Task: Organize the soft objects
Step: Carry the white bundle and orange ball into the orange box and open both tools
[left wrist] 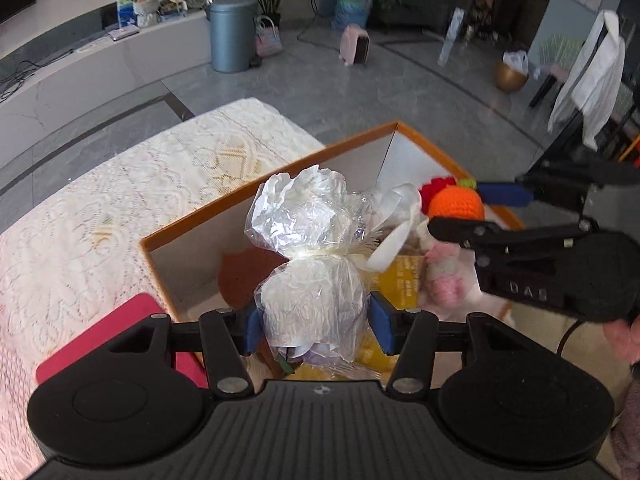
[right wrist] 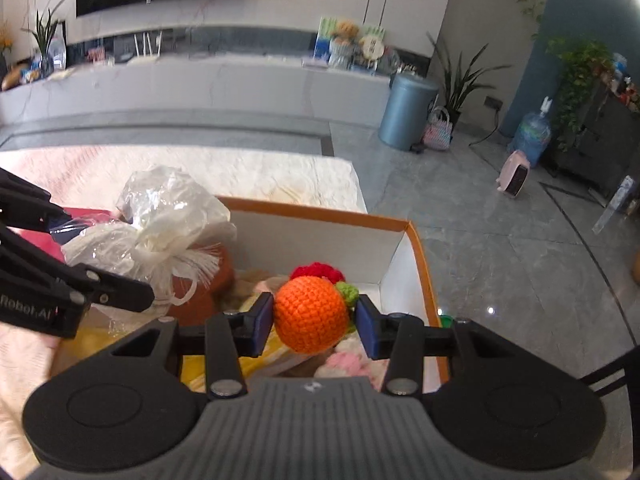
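My left gripper (left wrist: 316,326) is shut on a clear cellophane-wrapped bundle (left wrist: 312,256) tied with a white ribbon, held over the orange-rimmed white box (left wrist: 280,176). My right gripper (right wrist: 314,326) is shut on an orange crocheted ball (right wrist: 310,314) with a green tip, also above the box (right wrist: 320,214). In the left wrist view the right gripper (left wrist: 476,208) enters from the right with the orange ball (left wrist: 454,200). The wrapped bundle (right wrist: 160,220) and the left gripper (right wrist: 80,256) show at the left of the right wrist view. Pink, red and yellow soft items lie inside the box.
The box stands at the edge of a table under a white lace cloth (left wrist: 120,200). A red flat object (left wrist: 120,328) lies beside the box. Beyond are grey floor tiles, a blue bin (left wrist: 232,36), a pink heater (left wrist: 354,46) and a water jug (right wrist: 532,136).
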Demonstrator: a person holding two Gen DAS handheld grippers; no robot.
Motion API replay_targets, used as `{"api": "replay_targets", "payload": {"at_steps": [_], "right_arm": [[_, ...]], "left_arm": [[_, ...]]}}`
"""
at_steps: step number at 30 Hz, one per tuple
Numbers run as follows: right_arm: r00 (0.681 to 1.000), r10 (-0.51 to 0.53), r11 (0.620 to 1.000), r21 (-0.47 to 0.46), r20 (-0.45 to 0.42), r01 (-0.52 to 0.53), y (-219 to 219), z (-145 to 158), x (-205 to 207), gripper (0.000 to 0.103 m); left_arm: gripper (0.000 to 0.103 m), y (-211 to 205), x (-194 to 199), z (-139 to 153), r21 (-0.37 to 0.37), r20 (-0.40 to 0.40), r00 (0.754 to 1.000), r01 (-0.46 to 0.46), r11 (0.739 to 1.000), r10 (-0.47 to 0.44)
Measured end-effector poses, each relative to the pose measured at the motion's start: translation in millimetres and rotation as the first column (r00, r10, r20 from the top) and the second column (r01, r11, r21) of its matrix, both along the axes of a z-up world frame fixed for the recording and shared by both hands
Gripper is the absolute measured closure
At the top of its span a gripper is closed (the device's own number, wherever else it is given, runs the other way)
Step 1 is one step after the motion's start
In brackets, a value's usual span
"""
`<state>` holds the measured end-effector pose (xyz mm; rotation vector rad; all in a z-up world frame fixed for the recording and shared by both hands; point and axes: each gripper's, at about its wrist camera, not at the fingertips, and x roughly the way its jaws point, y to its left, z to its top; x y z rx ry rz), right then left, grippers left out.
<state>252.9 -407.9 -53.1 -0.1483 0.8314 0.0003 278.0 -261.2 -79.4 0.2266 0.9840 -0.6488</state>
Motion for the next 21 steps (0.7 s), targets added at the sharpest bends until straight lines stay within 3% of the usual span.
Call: {"api": "replay_targets", "payload": {"at_steps": [5,10,13,17,21], "right_arm": [[0.997,0.019,0.999,-0.036,-0.076,-0.022,-12,-28,42,0.059],[0.992,0.023,0.998,-0.052,-0.121,-0.029,-19,-49,68,0.058],[0.992,0.019,0.998,-0.063,-0.127,-0.027,-20,-53,73,0.058],[0.991,0.023,0.997,-0.064,-0.128,-0.032,-21,-52,74,0.047],[0.993,0.017,0.996,-0.082,-0.120,-0.027,-16,-46,66,0.042]], "left_arm": [[0.041,-20,17,-19,0.060,-0.015,0.999,0.033,0.998,-0.032],[0.036,-27,29,-23,0.045,-0.023,0.999,0.034,0.998,-0.033],[0.030,-29,32,-23,0.037,-0.017,0.999,0.032,0.999,-0.032],[0.020,-29,28,-21,0.020,-0.002,0.999,0.035,0.999,-0.035],[0.015,-26,20,-12,0.015,0.042,0.998,0.034,0.999,-0.035]]}}
